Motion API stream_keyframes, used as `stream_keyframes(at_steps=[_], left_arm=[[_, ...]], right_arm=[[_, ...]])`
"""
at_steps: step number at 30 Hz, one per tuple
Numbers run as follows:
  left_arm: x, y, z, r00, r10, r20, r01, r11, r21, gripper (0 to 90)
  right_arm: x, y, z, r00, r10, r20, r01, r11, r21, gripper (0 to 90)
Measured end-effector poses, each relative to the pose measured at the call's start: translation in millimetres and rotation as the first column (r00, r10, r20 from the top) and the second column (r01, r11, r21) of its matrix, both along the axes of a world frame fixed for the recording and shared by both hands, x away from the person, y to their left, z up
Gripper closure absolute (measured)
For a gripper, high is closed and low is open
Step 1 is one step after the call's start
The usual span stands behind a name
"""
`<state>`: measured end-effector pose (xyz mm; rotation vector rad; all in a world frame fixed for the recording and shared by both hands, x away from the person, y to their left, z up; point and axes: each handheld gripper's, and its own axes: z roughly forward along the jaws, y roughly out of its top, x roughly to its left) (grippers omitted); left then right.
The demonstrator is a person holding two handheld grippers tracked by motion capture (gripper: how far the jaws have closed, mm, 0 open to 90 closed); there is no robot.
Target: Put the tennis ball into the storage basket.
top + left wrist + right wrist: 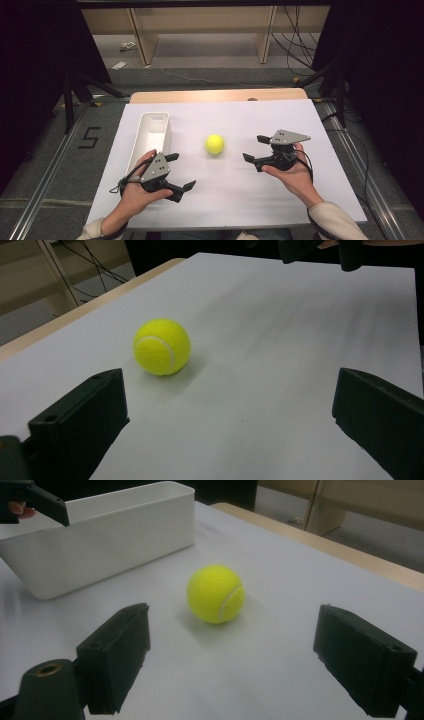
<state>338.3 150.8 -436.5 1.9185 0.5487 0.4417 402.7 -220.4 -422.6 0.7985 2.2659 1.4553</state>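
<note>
- Left of the tennis ball [214, 144], a white bin [149, 137] is lying lengthwise toward the counter's [280, 120] far edge, its inside looking bare.
- Ball is sitting on open counter between both grippers, touching neither.
- Left gripper [181, 171] and right gripper [252, 148] are holding their fingers apart, aiming at the ball.

1. The left gripper [179, 171] sits in the person's left hand [141, 186], low over the counter [300, 120], jaws spread wide and empty.
2. The right gripper [254, 148] rests in the upturned right hand [290, 172], jaws parted just as wide, holding nothing.
3. Both forearms come in from the counter's near edge, and the grippers angle inward toward each other.
</note>
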Motion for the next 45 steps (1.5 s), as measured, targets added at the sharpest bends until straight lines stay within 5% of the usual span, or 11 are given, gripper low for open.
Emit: stream_keyframes(at_steps=[45], left_arm=[[0.1,0.5,0.4,1.0000,-0.002,0.000,0.002,1.0000,0.001,0.8]], right_arm=[[11.9,19.1,-2.3,0.9998,0.018,-0.012,-0.018,0.9998,0.005,15.6]])
